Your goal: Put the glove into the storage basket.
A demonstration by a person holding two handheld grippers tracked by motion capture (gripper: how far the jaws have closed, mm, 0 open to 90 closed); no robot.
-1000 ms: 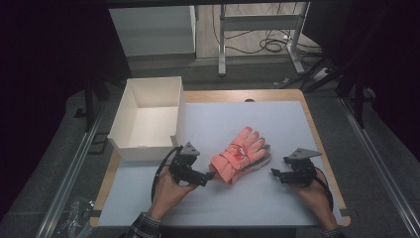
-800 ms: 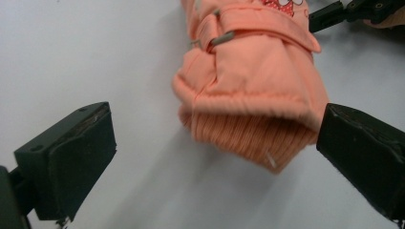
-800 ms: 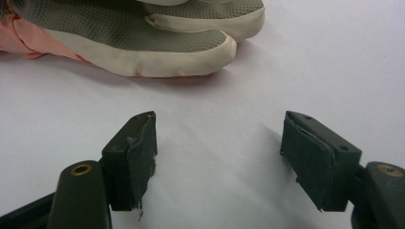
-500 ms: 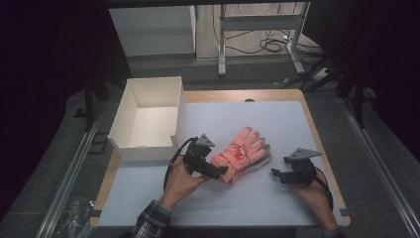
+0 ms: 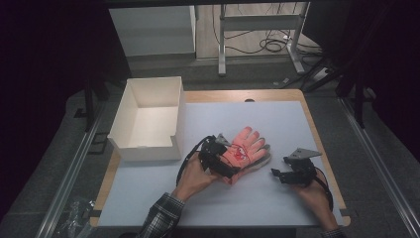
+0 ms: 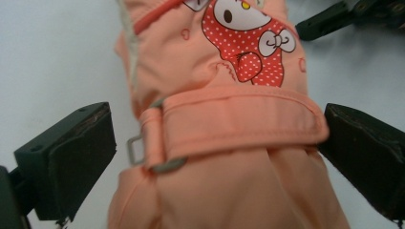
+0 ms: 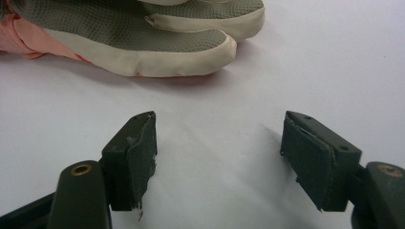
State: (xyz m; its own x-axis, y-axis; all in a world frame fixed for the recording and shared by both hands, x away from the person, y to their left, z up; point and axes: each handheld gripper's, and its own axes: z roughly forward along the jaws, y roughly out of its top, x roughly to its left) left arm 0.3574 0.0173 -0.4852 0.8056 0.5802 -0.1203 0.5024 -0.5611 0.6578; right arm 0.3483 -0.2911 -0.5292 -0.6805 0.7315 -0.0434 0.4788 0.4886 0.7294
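Your glove (image 6: 224,119) is peach-orange with a red, white-dotted cartoon print; its palm side (image 7: 143,28) is grey and cream. Box (image 5: 148,119) is white.

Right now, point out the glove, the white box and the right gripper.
glove (image 6: 224,129), left gripper view, wrist strap.
white box (image 5: 146,148), high view, front wall.
right gripper (image 7: 217,157), right gripper view, midway between its open fingertips.

High view: fixed overhead, facing forward and down on the whole worktop (image 5: 277,198). Left gripper view: very close, looking along the glove (image 6: 229,119) from its strap end. Right gripper view: low over the worktop, near the glove's fingertips. All three share the glove.
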